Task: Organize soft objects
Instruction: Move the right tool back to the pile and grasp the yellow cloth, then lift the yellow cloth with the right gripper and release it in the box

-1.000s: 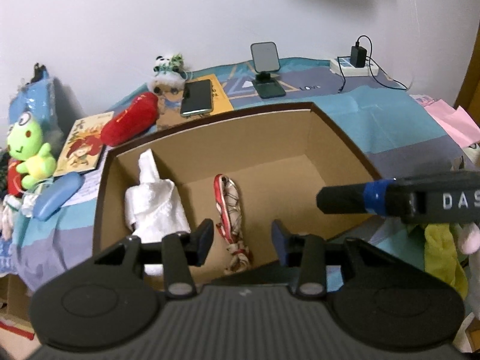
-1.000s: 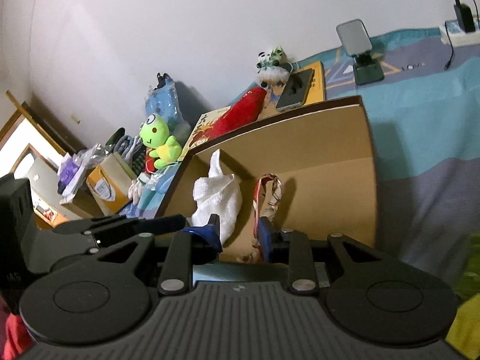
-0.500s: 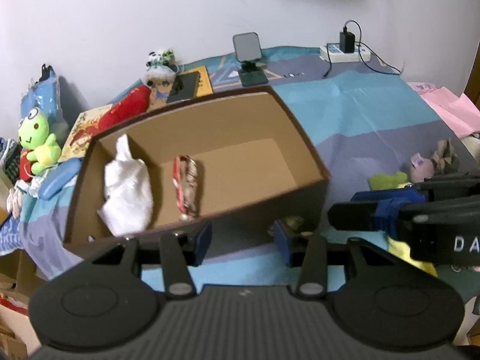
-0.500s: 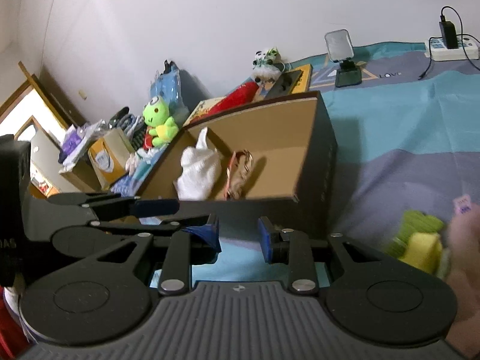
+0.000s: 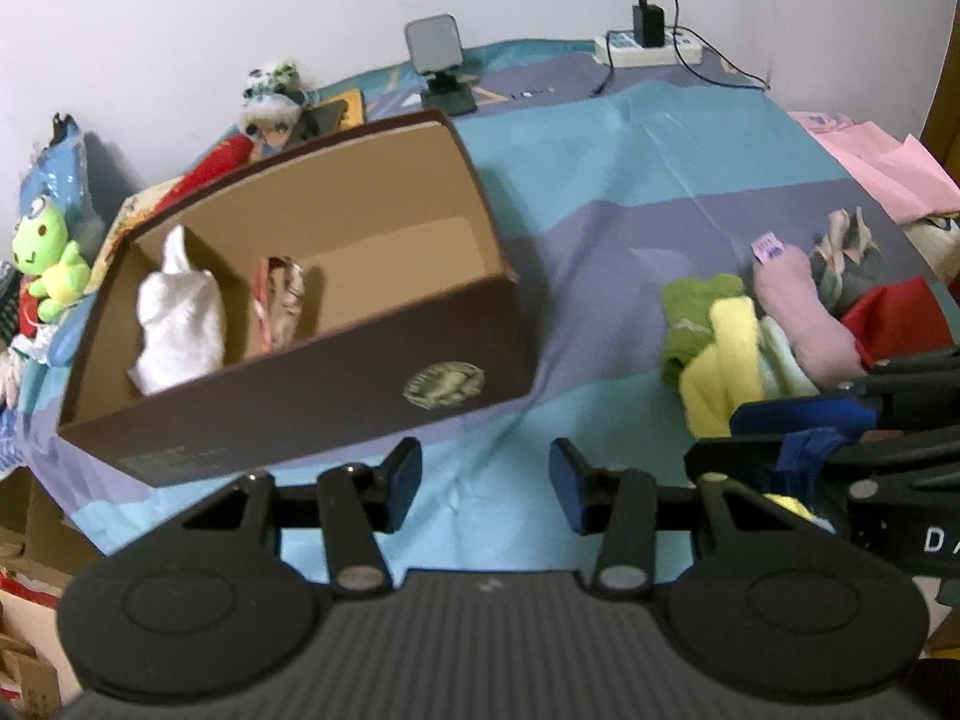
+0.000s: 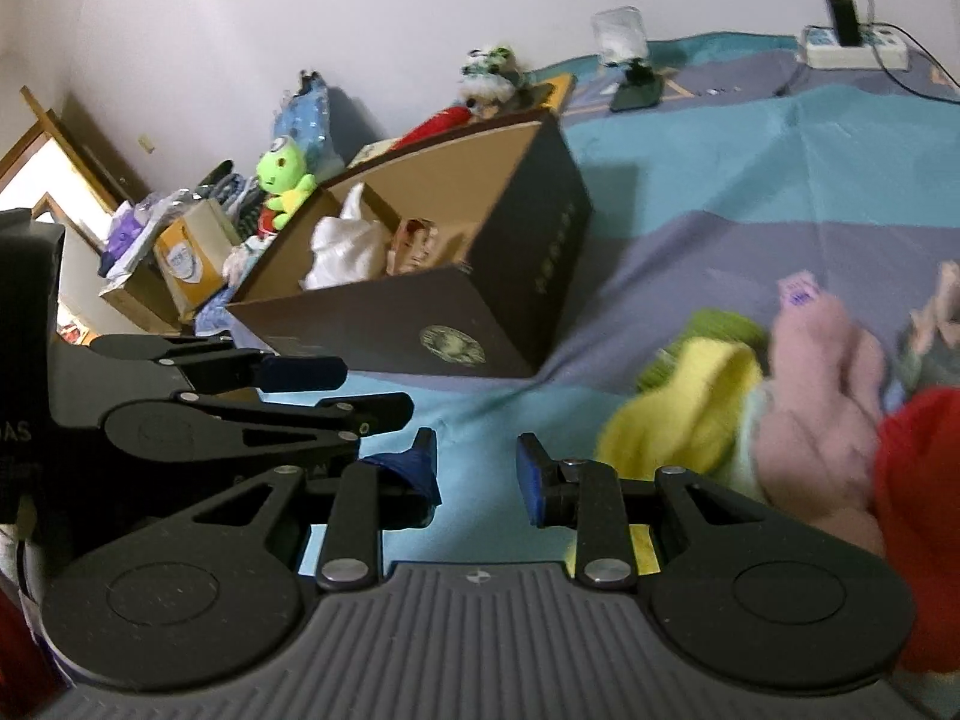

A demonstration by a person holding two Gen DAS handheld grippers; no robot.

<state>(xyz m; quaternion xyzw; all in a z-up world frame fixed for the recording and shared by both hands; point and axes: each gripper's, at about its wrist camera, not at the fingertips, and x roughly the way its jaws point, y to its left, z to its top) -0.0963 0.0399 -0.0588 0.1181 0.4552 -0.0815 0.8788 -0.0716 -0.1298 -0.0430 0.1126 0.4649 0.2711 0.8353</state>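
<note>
Soft objects lie heaped on the bedspread [image 5: 648, 168]: a yellow cloth [image 5: 717, 360], a green one [image 5: 696, 315] and a pink plush [image 5: 792, 312]. The left gripper [image 5: 483, 483] hangs part open and empty over bare cover; the right gripper [image 6: 477, 471], also empty, gapes narrowly beside the heap. Farther left, the cardboard box [image 5: 300, 414] holds a white cloth [image 5: 177, 324] and a striped item [image 5: 279, 303].

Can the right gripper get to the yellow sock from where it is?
Probably yes. The right gripper is open and empty, and the yellow sock lies just beside it on the bedspread with nothing between them.
</note>
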